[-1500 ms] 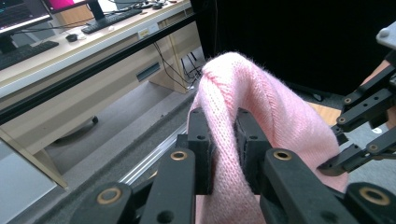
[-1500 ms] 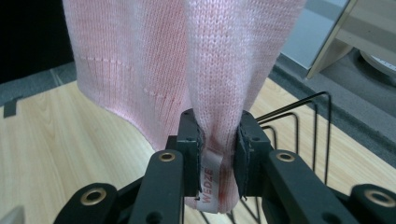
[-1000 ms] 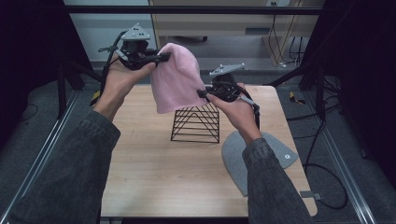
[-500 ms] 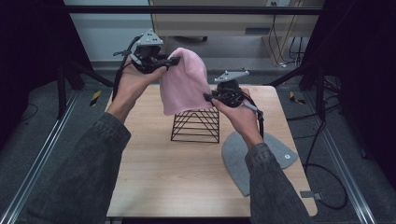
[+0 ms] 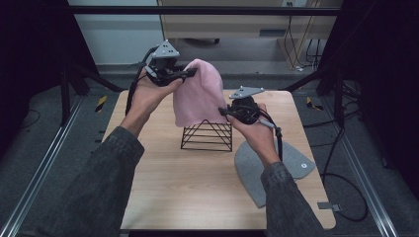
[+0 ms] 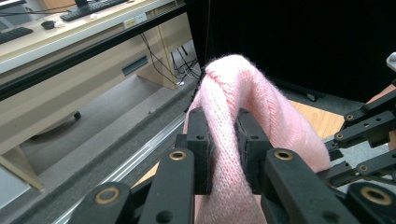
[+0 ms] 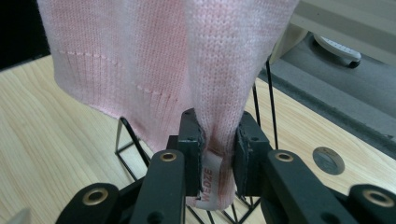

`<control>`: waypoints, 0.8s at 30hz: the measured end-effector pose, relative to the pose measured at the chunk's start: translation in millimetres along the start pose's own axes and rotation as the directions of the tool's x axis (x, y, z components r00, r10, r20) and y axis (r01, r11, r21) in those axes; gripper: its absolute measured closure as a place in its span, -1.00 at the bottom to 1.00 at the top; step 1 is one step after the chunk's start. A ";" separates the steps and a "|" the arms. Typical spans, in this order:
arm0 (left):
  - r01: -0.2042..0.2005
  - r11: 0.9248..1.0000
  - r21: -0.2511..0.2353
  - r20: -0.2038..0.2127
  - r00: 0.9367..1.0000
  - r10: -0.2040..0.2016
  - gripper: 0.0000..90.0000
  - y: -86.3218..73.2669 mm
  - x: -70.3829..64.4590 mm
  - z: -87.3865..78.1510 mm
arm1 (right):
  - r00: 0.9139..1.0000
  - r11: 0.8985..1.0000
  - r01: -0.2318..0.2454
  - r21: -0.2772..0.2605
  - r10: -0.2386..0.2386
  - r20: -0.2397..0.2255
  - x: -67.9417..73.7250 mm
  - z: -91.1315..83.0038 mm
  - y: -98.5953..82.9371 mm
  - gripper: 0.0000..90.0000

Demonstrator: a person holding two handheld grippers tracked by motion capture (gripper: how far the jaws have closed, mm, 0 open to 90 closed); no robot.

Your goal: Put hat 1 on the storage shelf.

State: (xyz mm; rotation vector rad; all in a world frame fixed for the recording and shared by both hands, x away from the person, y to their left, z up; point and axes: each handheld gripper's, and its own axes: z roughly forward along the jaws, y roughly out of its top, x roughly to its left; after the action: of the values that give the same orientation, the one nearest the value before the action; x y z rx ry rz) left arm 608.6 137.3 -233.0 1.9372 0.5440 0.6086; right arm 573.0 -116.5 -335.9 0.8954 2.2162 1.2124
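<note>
One pink knit hat [image 5: 198, 96] hangs in the air above the single black wire rack [image 5: 207, 136], which stands near the middle of the wooden desk [image 5: 163, 182]. Two tools hold the hat, one in each of the person's hands.

The left tool [image 5: 190, 72] is raised up and to the left of the rack, and its jaws are pressed together on a fold at the hat's rounded crown. In the left gripper view the left tool [image 6: 224, 151] has pink knit bunched between its two black pads, with only the thickness of the cloth between them.

The right tool [image 5: 223, 112] sits just above the rack's right side, at the hat's lower edge. In the right gripper view the right tool [image 7: 218, 154] is clamped on the hem of the hat [image 7: 140, 51], and one small white label [image 7: 209, 179] with red lettering hangs down between the jaws. The rack's thin black wires [image 7: 126, 135] show just behind and below the hem.

A second hat, grey [image 5: 269, 170], lies flat on the desk to the right of the rack, partly under the person's right forearm. It carries one small round badge [image 5: 303, 166] near its far edge.
</note>
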 end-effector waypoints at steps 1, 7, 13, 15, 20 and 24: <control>-0.005 1.000 0.005 0.002 1.000 0.005 0.74 -1.4 -2.5 1.4 | 1.000 1.000 0.003 0.000 -0.003 0.003 0.4 -0.1 -1.2 0.68; -0.016 1.000 0.026 0.014 1.000 0.016 0.73 -8.5 -11.4 8.0 | 1.000 0.999 0.009 0.047 -0.009 0.011 1.6 3.2 -13.9 0.68; -0.026 0.999 0.044 0.037 0.999 0.024 0.73 -16.4 -21.5 9.9 | 1.000 0.997 -0.001 0.072 0.000 0.009 2.0 6.4 -27.7 0.69; -0.029 0.998 0.049 0.040 0.999 0.027 0.73 -18.5 -24.7 10.6 | 1.000 0.997 -0.014 0.072 0.013 0.009 2.1 7.4 -32.9 0.69; -0.031 0.998 0.062 0.053 0.998 0.027 0.71 -25.1 -30.4 13.0 | 1.000 0.995 -0.023 0.092 0.022 0.003 4.3 9.7 -41.1 0.69; -0.025 0.997 0.078 0.061 0.998 0.020 0.71 -31.8 -34.0 13.4 | 1.000 0.993 -0.019 0.113 0.019 0.000 7.2 12.6 -46.8 0.68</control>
State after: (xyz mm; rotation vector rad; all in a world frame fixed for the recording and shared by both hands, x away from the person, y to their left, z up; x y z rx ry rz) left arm 587.2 120.4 -273.0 2.0317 0.5151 0.5484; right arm 561.2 -123.0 -383.0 0.9613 2.3016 1.1054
